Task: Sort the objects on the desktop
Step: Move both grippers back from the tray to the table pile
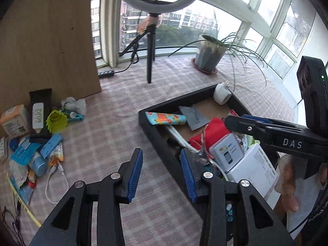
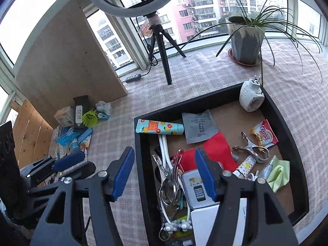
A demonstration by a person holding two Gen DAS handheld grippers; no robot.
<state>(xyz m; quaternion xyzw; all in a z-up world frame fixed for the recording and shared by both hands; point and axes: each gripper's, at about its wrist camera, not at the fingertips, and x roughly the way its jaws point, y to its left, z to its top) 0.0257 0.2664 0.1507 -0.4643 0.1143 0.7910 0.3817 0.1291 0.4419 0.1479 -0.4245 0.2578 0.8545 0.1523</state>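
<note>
A black tray (image 2: 287, 143) on the checked cloth holds a fruit-print tube (image 2: 160, 128), a grey sachet (image 2: 197, 127), a red pouch (image 2: 215, 151), a white plug adapter (image 2: 251, 97), metal clips (image 2: 254, 149), a phone-print tin (image 2: 195, 188) and a white box (image 1: 254, 168). A pile of loose items with a yellow shuttlecock (image 1: 56, 121) lies at the left by a wooden board. My left gripper (image 1: 162, 174) is open and empty over the tray's left wall (image 1: 162, 141). My right gripper (image 2: 164, 170) is open and empty above the tray's left part.
A ring light on a tripod (image 2: 164, 57) and a potted plant (image 2: 246, 41) stand at the back by the windows. A wooden board (image 1: 47, 47) stands at the left. A white cable (image 1: 55, 182) lies by the pile. The right gripper also shows in the left wrist view (image 1: 235, 121).
</note>
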